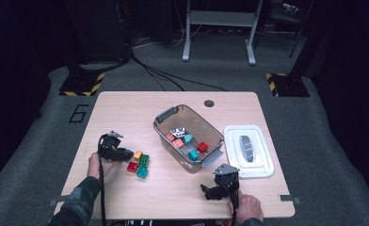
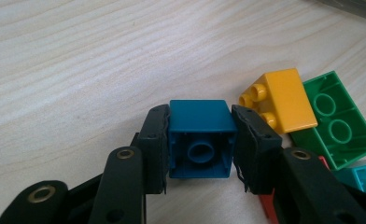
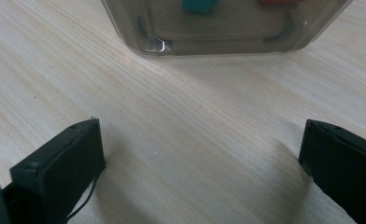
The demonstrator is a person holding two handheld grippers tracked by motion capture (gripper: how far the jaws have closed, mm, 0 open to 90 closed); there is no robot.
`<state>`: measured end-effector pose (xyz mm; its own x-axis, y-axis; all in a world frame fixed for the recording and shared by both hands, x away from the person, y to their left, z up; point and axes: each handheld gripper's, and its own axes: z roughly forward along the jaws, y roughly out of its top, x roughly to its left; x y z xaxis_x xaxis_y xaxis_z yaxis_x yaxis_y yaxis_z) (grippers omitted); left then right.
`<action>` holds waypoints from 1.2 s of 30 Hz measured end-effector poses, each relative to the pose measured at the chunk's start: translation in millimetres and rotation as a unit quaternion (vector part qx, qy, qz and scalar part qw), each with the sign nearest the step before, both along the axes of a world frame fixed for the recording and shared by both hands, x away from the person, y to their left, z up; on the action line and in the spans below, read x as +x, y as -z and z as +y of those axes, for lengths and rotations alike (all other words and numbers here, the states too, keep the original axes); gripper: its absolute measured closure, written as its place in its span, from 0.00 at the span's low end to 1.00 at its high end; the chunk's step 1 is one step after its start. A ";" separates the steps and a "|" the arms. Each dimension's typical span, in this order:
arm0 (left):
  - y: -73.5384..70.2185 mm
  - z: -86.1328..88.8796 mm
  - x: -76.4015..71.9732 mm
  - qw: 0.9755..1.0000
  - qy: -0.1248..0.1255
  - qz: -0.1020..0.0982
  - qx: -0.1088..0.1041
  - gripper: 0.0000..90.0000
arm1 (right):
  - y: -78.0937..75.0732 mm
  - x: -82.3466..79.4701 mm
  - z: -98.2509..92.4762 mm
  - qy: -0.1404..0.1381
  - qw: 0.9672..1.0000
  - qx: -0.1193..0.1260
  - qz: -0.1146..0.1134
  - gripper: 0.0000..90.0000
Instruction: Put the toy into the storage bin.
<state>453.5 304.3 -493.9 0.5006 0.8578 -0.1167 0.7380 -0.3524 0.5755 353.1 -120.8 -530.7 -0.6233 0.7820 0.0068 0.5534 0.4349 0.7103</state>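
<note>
The step in hand was judged to be the pick-up of a small dark-blue plastic building block [image 2: 200, 140] from the pale wooden bench [image 1: 126, 103]. In the left gripper view the block was seen lying on its side on the bench, its hollow underside turned toward the camera, with the two black pads of the left tongs [image 2: 200, 142] pressed against its opposite walls; it was thus taken as gripped, though not yet lifted. Just beside it lay a yellow plastic block [image 2: 284, 100], a green two-by-one block [image 2: 333, 119], a red block [image 1: 132, 166] and a teal block [image 1: 142, 173], gathered in a loose cluster.

The right tongs [image 3: 200, 158] were held wide apart over bare wood near the front edge, nothing between them, with the clear plastic storage box [image 1: 161, 123] ahead of them. Several coloured blocks already lay in that box, and its white lid [image 1: 229, 134] rested to its right.

The next move was judged to call for a straight lift clear of the neighbouring yellow block, then a carry rightward over the box wall before release.
</note>
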 end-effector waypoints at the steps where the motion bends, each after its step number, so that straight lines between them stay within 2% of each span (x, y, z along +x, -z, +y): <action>1: -0.2 0.5 -0.1 1.000 0.002 -0.002 0.001 0.66 | 0.0 0.0 0.0 0.000 1.000 0.000 0.000 0.00; 6: -4.0 1.9 -2.2 1.000 0.000 -0.001 0.001 0.66 | 0.0 0.0 0.0 0.000 1.000 0.000 0.000 0.00; 8: -8.0 3.1 -2.6 1.000 0.002 -0.009 0.001 0.66 | 0.0 0.0 0.0 0.000 1.000 0.000 0.000 0.00; 12: -13.5 3.2 -4.5 1.000 0.002 -0.010 0.002 0.66 | 0.0 0.0 0.0 0.000 1.000 0.000 0.000 0.00; 18: -27.4 5.0 -4.8 1.000 0.004 -0.021 -0.004 0.66 | 0.0 0.0 0.0 0.000 1.000 0.000 0.000 0.00; 19: -29.6 5.2 -4.5 1.000 0.009 -0.017 -0.002 0.66 | 0.0 0.0 0.0 0.000 1.000 0.000 0.000 0.00; 22: -36.0 2.8 -4.4 1.000 0.007 -0.028 -0.008 0.66 | 0.0 0.0 0.0 0.000 1.000 0.000 0.000 0.00; 30: -54.2 -1.0 -4.1 0.999 0.008 -0.037 -0.022 0.66 | 0.0 0.0 0.0 0.000 1.000 0.000 0.000 0.00; 35: -64.9 -4.5 -3.5 0.999 0.018 -0.039 -0.014 0.66 | 0.0 0.0 0.0 0.000 1.000 0.000 0.000 0.00; 36: -67.0 -5.8 -3.6 0.999 0.018 -0.042 -0.019 0.66 | 0.0 0.0 0.0 0.000 1.000 0.000 0.000 0.00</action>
